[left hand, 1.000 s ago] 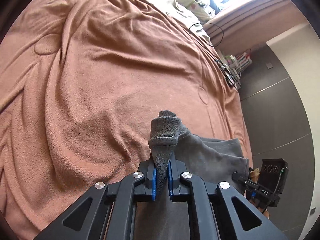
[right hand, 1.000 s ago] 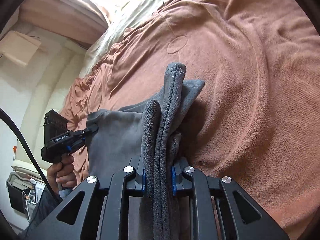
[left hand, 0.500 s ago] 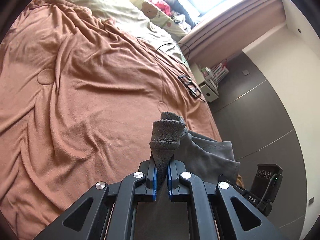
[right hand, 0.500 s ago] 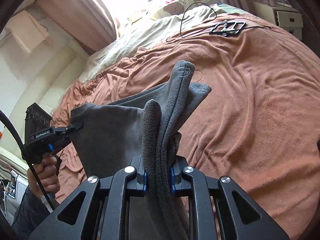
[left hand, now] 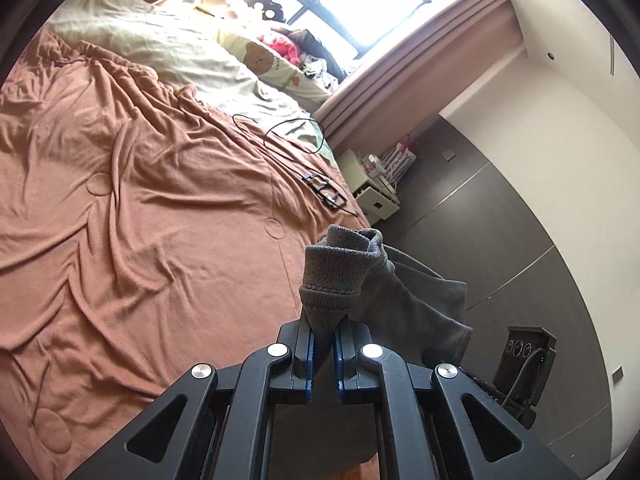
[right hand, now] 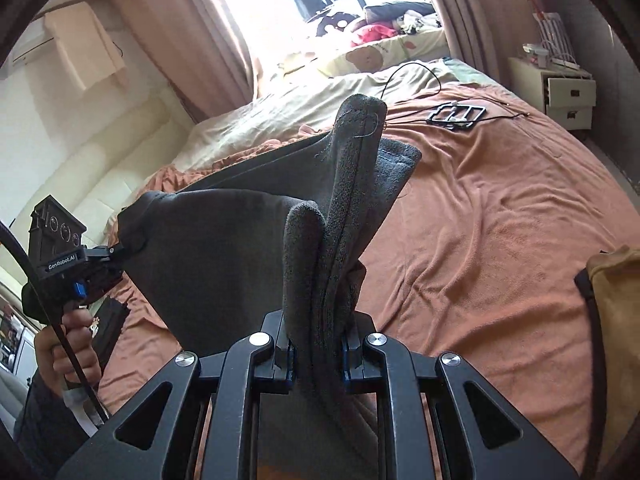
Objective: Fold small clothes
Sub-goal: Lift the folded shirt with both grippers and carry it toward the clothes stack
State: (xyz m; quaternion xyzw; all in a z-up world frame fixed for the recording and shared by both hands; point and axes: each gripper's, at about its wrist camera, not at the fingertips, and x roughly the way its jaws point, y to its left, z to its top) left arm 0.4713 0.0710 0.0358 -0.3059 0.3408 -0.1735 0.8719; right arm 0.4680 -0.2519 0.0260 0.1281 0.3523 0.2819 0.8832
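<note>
A dark grey garment hangs stretched in the air between both grippers, above a bed with a rust-brown blanket. My left gripper is shut on one bunched corner of the grey garment. My right gripper is shut on a thick bunched fold at the other side. In the right wrist view the left gripper shows at the far left, held by a hand, pinching the cloth's corner. The right gripper's body shows low right in the left wrist view.
A black cable and a black frame-like object lie on the blanket's far side. Pillows and soft toys sit by the bright window. A white bedside cabinet stands beside the bed. A tan bag is at the right edge.
Both grippers have risen and tilted up, lifting the grey garment off the blanket; the window and pillows have come into view. The cloth now spreads wider between the grippers.
</note>
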